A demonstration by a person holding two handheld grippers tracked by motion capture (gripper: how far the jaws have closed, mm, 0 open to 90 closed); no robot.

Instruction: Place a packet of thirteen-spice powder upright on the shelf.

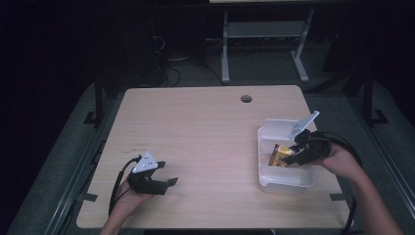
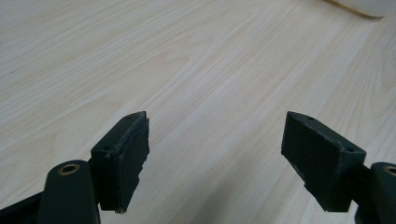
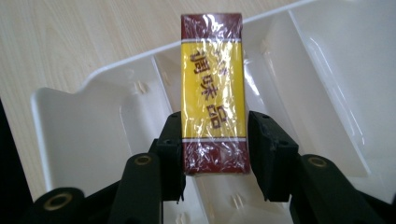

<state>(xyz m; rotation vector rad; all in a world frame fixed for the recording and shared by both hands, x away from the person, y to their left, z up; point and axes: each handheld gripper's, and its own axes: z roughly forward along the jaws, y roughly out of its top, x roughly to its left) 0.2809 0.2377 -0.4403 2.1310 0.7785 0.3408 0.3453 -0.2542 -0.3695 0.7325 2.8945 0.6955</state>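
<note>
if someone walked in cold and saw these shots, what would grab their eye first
Most likely the yellow and dark red wrapped packet, the one bright thing in a dim scene, clamped between the right gripper jaws over the white divided tray at the table's right side. Next, the left gripper, jaws wide apart over bare pale wood table near the front left edge.
</note>
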